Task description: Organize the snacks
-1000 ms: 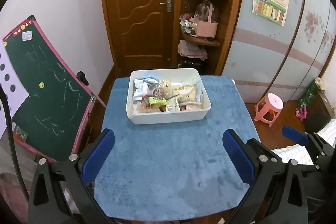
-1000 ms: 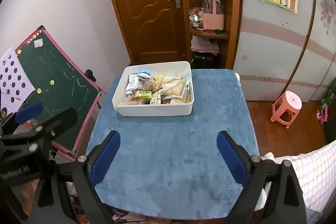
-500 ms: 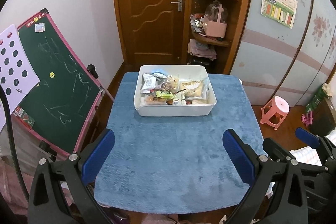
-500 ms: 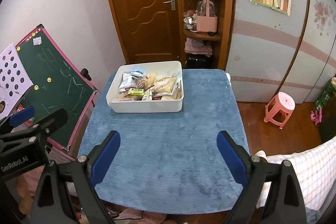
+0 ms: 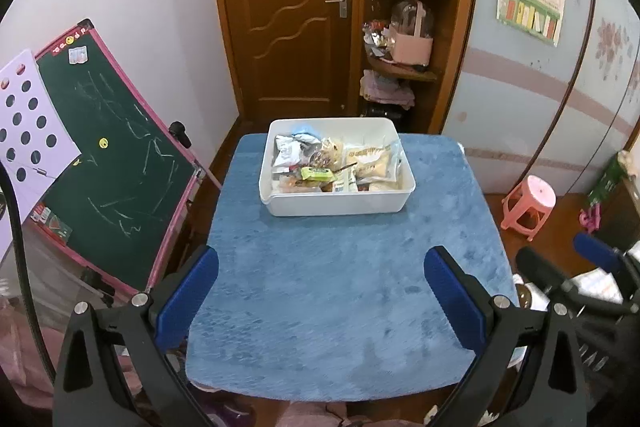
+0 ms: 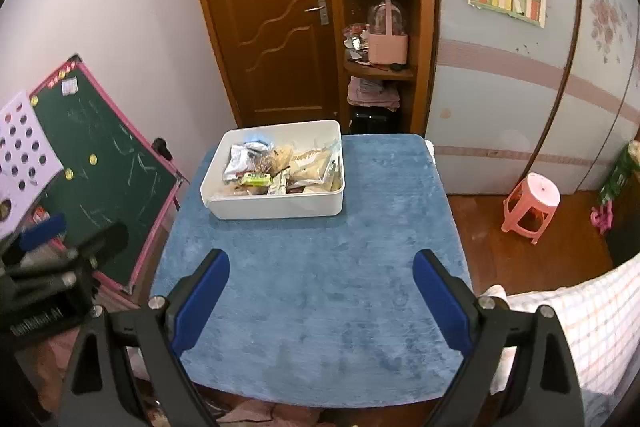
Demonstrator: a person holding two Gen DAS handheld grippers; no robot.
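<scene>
A white plastic bin (image 5: 338,205) (image 6: 280,207) stands at the far side of a table covered in blue plush cloth (image 5: 344,287) (image 6: 320,291). Several packaged snacks (image 5: 336,167) (image 6: 280,167) fill it, among them a silver bag and a small green packet. My left gripper (image 5: 322,293) hangs open over the near part of the table, well short of the bin, nothing between its blue pads. My right gripper (image 6: 320,297) is also open and empty, above the near table. Each gripper shows at the edge of the other's view.
A green chalkboard easel (image 5: 108,163) leans at the table's left. A brown door (image 5: 288,11) and a wooden shelf with a pink basket (image 5: 412,43) stand behind. A pink stool (image 5: 530,205) sits on the floor at right. Checked fabric (image 6: 592,315) lies at the near right.
Both grippers have pulled back and risen from the table, so the bin looks smaller and farther. Both stayed open and empty.
</scene>
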